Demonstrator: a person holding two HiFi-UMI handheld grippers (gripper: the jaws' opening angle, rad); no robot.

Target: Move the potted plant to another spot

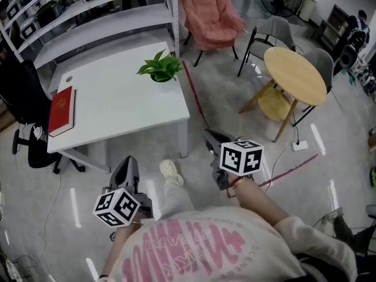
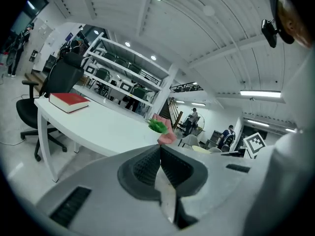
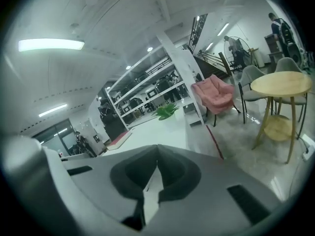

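A small green potted plant (image 1: 160, 68) stands near the far right corner of the white table (image 1: 129, 107); it also shows in the left gripper view as the plant (image 2: 157, 126) and in the right gripper view as the plant (image 3: 166, 110). My left gripper (image 1: 130, 164) hangs over the floor in front of the table, its jaws shut with nothing between them. My right gripper (image 1: 212, 138) is off the table's near right corner, shut and empty too. Both are well short of the plant.
A red book (image 1: 61, 110) lies on the table's left side. A black office chair (image 1: 23, 98) stands left of the table, a pink armchair (image 1: 208, 13) behind it, a round wooden table (image 1: 294, 75) with grey chairs to the right. White shelving (image 1: 88, 10) lines the back.
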